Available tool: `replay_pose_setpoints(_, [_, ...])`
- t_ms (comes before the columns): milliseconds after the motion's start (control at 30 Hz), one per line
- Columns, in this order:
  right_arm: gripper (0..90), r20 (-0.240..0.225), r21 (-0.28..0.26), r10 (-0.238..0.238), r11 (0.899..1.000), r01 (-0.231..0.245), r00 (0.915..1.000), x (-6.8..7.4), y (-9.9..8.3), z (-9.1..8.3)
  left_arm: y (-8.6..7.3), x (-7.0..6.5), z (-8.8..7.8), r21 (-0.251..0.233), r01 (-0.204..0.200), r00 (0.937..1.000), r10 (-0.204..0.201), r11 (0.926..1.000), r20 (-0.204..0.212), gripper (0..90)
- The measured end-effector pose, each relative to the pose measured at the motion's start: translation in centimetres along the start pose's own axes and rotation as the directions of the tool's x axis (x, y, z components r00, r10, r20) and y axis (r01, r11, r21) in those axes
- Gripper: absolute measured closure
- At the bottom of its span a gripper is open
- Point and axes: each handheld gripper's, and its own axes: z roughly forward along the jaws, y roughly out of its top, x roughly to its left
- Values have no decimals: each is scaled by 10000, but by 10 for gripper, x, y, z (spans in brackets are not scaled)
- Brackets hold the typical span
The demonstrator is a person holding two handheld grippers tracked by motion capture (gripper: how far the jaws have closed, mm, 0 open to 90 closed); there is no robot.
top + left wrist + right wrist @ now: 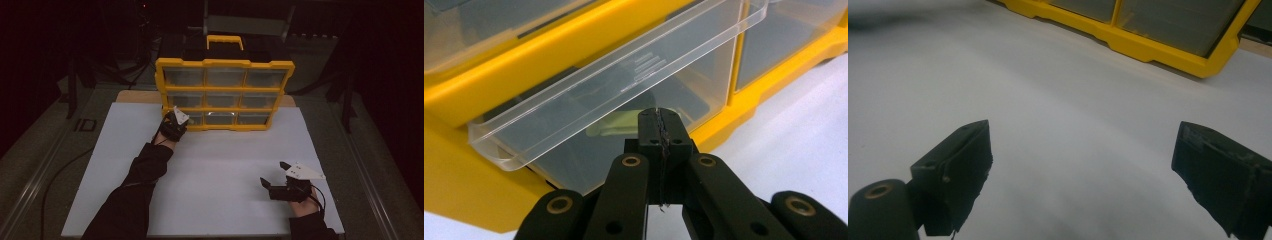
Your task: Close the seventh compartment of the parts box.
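While the left tool (pixel 659 125), jaws pressed together on nothing, sits at the tilted-out clear bin (pixel 614 85) in the yellow organizer's (pixel 224 95) bottom-left corner, the right tool (pixel 1088 170) waits wide, well apart from it; next likely reaching the pale piece (pixel 616 126) inside.

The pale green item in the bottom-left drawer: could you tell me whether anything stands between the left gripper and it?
Yes. The left gripper, jaws shut, sits at the front of the clear drawer in the yellow organizer. The drawer's transparent front wall appears to stand between the jaws and the pale green item inside.
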Motion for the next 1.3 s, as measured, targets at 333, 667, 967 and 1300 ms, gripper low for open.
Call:
replay_pose_setpoints(333, [93,-30,6,-1,10000,1,10000,0,0,0,3,1,5,141,-224,9997,224,9997,-50,900])
replay_pose_setpoints(667, [93,-45,20,-40,10000,40,10000,1,0,1,2,1,8,357,-217,9998,216,9991,31,900])
replay_pose_setpoints(967, [93,-52,-9,-50,10000,50,10000,1,0,1,0,-1,12,1076,-107,9999,93,9941,127,889])
replay_pose_setpoints(1300, [93,-74,30,-42,10000,42,10000,1,0,1,3,-5,1,1086,-39,9995,4,9941,321,825])
